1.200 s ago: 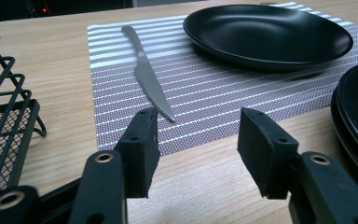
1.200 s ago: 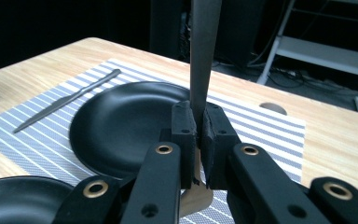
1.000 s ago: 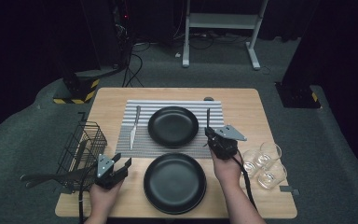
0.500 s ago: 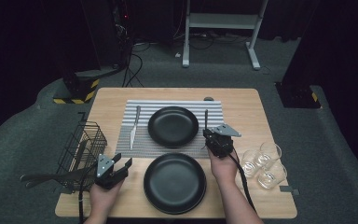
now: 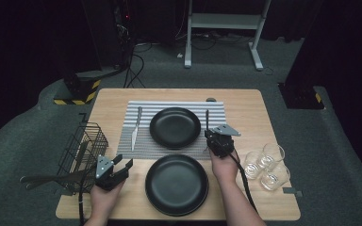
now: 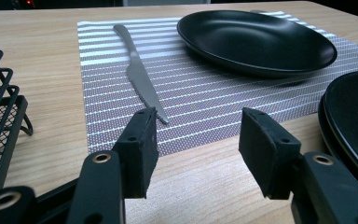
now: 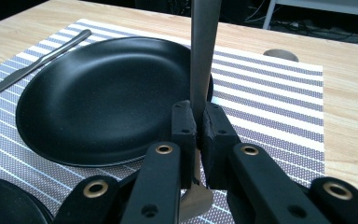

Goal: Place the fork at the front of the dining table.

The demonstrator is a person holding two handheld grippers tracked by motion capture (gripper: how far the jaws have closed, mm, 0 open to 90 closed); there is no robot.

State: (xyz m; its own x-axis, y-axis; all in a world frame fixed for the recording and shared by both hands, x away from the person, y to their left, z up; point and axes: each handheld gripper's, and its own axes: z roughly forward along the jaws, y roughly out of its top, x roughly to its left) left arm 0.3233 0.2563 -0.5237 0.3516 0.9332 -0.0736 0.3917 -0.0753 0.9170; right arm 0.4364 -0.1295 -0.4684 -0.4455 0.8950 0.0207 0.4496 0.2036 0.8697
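- Cutlery piece [image 7: 204, 51]: a slim metal utensil, its end hidden, clamped between the jaws of the right gripper [image 5: 215, 140] and pointing toward the desk's far edge, over the striped placemat [image 5: 217, 110], just right of the far black plate [image 5: 175, 127].
- Right gripper's jaws: pressed tight on the utensil's handle, nearly closed.
- Left gripper [image 6: 196, 140]: jaws about half open, holding nothing, near the desk's front-left corner, beside the wire basket [image 5: 82, 153].
- Knife [image 5: 135, 128]: lies on the placemat's left part.
- Near black plate [image 5: 176, 184]: by the front edge.
- Glasses [image 5: 266, 165]: clustered near the right edge.
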